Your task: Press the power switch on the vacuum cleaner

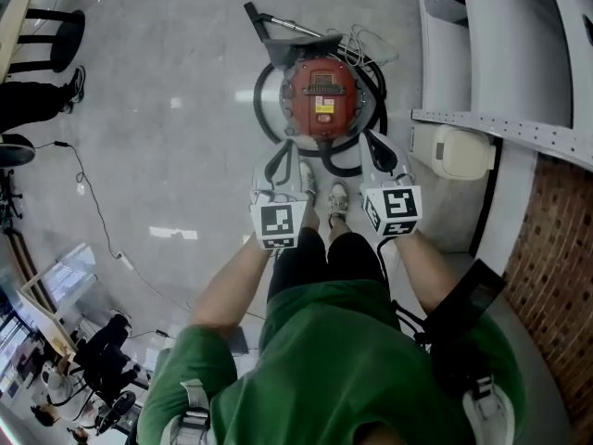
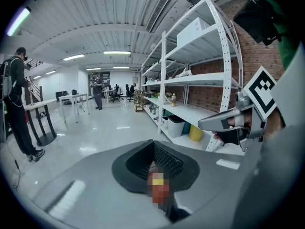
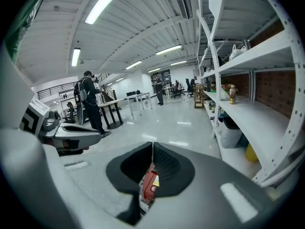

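The vacuum cleaner stands on the shiny floor, right in front of the person's shoes, close to the white shelves. It has a round red top, and a black hose curls around it.

The left claw hangs just above the near left side of the red top. The right claw hangs near its right side. In the gripper views, the jaws of both claws are pressed together with nothing between them. Only a thin bit of the red top peeks through the gap below the jaw tips.

The vacuum looks big, hard and heavy, so I think it will stay put when pushed. There is no need to grab it. A closed claw tip is good for poking a switch straight down. The switch is probably in the dark panel on top, but I cannot tell for sure. The plastic may be smooth, so the tip could slip off.

A yellow sticker sits on the red top. Its words are too small to read.
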The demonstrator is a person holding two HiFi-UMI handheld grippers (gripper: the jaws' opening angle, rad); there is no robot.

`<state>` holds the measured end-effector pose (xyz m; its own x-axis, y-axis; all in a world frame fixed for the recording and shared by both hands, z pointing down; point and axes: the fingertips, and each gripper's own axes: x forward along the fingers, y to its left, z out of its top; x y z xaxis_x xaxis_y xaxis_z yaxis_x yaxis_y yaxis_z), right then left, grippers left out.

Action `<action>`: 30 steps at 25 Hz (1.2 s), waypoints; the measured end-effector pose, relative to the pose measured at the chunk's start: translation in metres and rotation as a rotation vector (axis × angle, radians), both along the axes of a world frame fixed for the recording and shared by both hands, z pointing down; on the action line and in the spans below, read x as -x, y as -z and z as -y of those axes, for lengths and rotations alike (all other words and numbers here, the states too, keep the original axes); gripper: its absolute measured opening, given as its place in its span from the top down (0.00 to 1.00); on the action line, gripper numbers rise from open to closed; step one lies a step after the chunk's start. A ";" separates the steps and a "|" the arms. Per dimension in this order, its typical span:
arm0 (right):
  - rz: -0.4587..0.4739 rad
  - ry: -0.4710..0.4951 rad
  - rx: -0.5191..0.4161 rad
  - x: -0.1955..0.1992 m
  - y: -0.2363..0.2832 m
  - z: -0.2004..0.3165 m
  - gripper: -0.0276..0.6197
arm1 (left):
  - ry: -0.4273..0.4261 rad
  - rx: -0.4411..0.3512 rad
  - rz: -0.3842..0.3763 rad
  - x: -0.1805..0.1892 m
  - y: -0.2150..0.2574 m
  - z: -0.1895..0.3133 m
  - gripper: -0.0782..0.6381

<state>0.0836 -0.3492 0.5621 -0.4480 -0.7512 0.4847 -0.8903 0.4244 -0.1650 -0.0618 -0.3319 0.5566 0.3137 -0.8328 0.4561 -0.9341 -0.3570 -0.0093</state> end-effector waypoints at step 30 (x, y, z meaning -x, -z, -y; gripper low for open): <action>-0.052 -0.003 0.203 0.030 -0.211 0.020 0.95 | -0.034 0.197 0.022 0.017 -0.190 0.029 0.88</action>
